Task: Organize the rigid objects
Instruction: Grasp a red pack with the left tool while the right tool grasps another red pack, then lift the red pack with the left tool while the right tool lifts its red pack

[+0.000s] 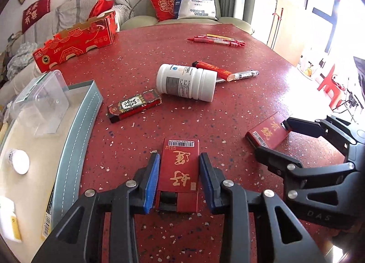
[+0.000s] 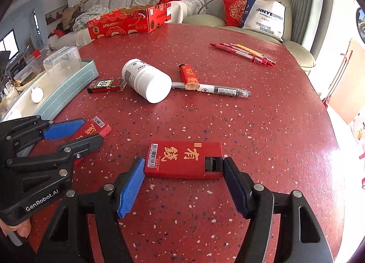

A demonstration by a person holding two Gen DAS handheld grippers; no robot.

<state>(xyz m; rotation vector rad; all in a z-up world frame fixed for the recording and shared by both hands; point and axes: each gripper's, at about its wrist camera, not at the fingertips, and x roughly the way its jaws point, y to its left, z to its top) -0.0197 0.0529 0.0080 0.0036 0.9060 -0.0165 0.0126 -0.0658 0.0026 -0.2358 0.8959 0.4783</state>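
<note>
Red box's clamped sides [image 1: 179, 171], left-view only.

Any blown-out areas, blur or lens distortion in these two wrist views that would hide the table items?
Left wrist view: window side at right is blown out, glare washing over the table; strong fisheye bend, dark corners; red box in the left claw is sharp. Right wrist view: same overexposure at right; the other red box is crisp.

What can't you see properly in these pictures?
- Left wrist view: the white thing in the tray is cut off by the picture's edge.
- Left wrist view: the window side is washed out by glare.
- Both views: the bottle label print is too small to read.
</note>
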